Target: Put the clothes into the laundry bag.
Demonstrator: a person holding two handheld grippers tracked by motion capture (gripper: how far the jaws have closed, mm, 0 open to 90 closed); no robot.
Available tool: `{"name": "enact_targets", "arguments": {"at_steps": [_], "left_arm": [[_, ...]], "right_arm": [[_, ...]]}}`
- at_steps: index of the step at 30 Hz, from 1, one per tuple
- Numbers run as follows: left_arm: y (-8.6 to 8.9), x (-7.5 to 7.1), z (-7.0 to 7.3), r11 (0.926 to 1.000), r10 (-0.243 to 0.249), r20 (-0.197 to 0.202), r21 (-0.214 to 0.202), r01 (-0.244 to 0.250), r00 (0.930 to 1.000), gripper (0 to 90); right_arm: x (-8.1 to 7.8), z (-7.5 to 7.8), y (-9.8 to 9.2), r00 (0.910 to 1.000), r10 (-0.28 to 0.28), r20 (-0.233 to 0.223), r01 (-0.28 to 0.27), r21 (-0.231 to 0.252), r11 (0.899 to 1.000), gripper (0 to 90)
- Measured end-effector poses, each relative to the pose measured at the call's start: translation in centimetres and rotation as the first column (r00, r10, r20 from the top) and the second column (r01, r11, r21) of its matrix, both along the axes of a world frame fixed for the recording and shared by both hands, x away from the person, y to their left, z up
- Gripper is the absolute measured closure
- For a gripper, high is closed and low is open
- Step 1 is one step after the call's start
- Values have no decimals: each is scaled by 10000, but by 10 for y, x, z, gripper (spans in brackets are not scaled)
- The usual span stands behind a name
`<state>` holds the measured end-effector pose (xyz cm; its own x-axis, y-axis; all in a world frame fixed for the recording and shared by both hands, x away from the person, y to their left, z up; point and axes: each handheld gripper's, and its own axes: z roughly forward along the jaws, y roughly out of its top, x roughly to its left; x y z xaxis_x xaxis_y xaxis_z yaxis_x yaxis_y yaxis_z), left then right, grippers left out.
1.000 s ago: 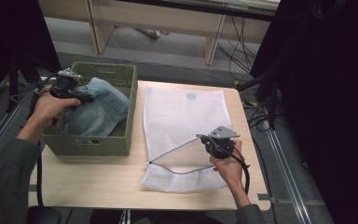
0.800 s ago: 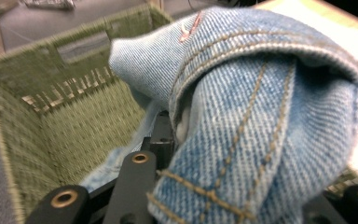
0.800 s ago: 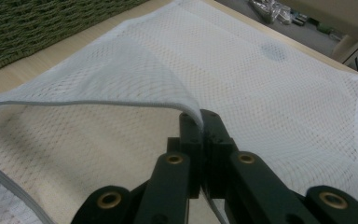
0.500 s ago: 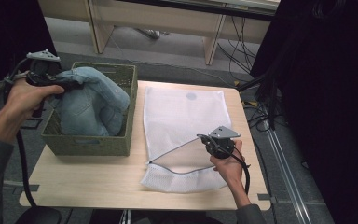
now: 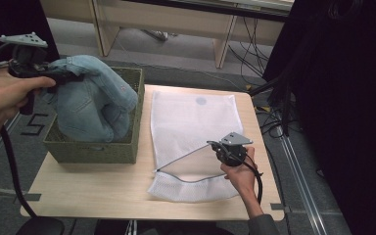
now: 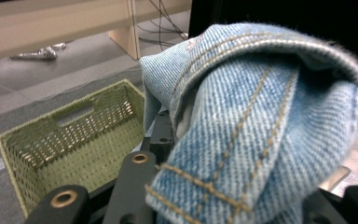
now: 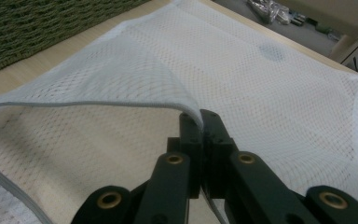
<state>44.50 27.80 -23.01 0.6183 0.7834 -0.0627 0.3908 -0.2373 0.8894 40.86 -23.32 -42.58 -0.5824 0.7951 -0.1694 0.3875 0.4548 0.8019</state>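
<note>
We are gripping the folded light-blue denim jeans [image 5: 93, 105] with the left gripper [image 5: 73, 77], its jaws clamping a thick seamed fold of the fabric; in the left gripper view, the denim [image 6: 261, 130] is bulging over and between the black jaws. The garment is hanging above the rectangular green woven basket [image 5: 98, 149], with its lower part resting inside the basket at the left of the pale wooden table [image 5: 78, 191]. We are pinching the upper edge of the white mesh laundry bag [image 5: 196, 122] with the right gripper [image 5: 216, 147], its jaws pressing together on the grey-trimmed rim [image 7: 121, 103], which is lifting the opening off the lower layer. The bag is lying flat just beside the basket, to its right.
</note>
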Motion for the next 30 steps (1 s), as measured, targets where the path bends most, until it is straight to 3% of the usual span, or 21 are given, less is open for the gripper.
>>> {"name": "enact_targets", "arguments": {"at_steps": [14,19,23,30], "left_arm": [[-18,-21,32,9948,-887,574,-448,914,9944,687],[-33,-30,43,9850,-1556,687,-639,1600,9854,687],[-47,-35,44,9777,-2008,659,-488,2042,9774,686],[-70,-37,38,9546,-2800,392,-940,2826,9592,687]], "right_arm": [[0,0,-1,10000,54,-10,-54,-86,9999,892],[1,-1,0,9999,-6,115,6,-12,10000,892],[1,-1,-1,10000,10,66,-10,-47,10000,892],[1,0,-1,10000,53,21,-53,-87,9999,892]]}}
